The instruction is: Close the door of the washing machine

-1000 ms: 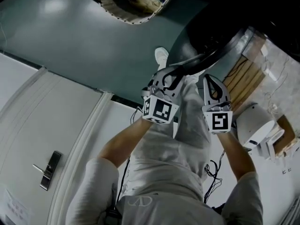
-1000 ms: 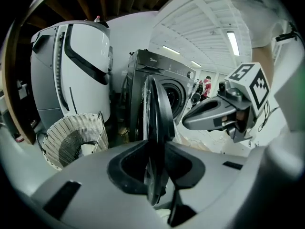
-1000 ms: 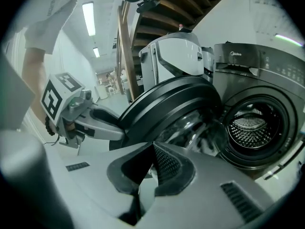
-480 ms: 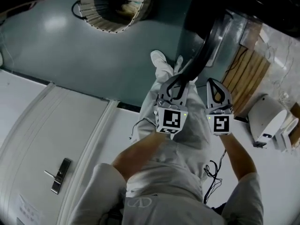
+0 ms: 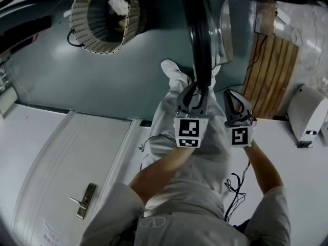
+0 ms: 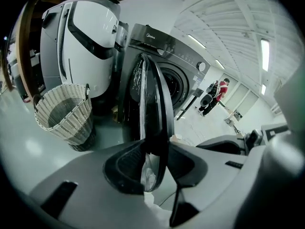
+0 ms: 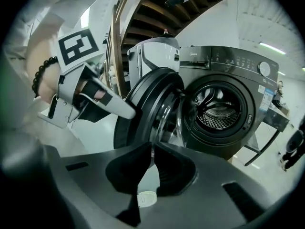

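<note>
The dark washing machine stands with its round door swung partway out from the drum. In the head view the door shows edge-on, running up from my left gripper. In the left gripper view the door's rim sits between the jaws of my left gripper, which have just been opening and stand apart around it. My right gripper hangs just right of the door, touching nothing. In its own view my right gripper shows only a thin slit between its pads, having just opened a crack, with nothing in it.
A wicker basket with laundry stands on the grey floor left of the machine. A white appliance stands beside the washer. Wooden slats and a white device lie to the right. People stand far off.
In the head view the door has swung from slanting right to nearly upright. Both grippers went with it toward the machine. The basket has slid left in the picture.
</note>
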`<state>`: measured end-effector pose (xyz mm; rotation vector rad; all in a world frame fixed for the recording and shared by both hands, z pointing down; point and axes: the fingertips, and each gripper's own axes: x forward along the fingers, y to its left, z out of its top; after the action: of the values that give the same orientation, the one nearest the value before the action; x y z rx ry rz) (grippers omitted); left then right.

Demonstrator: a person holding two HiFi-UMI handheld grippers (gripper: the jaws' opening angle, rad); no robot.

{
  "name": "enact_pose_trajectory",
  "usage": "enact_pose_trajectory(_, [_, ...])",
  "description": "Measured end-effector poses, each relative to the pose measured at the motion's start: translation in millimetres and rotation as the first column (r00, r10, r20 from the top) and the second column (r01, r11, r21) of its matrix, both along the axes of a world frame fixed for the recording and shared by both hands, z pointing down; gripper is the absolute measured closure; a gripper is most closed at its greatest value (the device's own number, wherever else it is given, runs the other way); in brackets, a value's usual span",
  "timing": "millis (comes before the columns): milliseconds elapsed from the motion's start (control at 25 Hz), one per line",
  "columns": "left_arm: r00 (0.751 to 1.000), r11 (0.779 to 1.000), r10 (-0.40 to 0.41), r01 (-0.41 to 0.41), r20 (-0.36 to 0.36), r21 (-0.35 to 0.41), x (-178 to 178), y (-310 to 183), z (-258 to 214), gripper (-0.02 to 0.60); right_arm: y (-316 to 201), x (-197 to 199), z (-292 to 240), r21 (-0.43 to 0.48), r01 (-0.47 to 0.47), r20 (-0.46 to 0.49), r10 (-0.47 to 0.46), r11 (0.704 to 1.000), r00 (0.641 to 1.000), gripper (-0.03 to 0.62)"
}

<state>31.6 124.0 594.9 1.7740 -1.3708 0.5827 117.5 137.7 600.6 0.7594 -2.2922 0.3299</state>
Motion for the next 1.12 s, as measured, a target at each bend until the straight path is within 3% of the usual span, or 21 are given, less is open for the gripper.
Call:
enact_pose_trajectory(440, [0.996,0.994,-0.046,0.038,-0.075,-0.100,59,-16,2,0.439,25,39,20,-0.001,-0.043,-0.012,0.043,0.999,0.999,0.526])
enact_pose_trajectory(1120, [0.991,0.988,-0.052,0.032,-0.127,-0.149,120,-46,4,0.410,11,65,50,0.037,-0.123,-0.008,0.124,0.992,0.992,0.474])
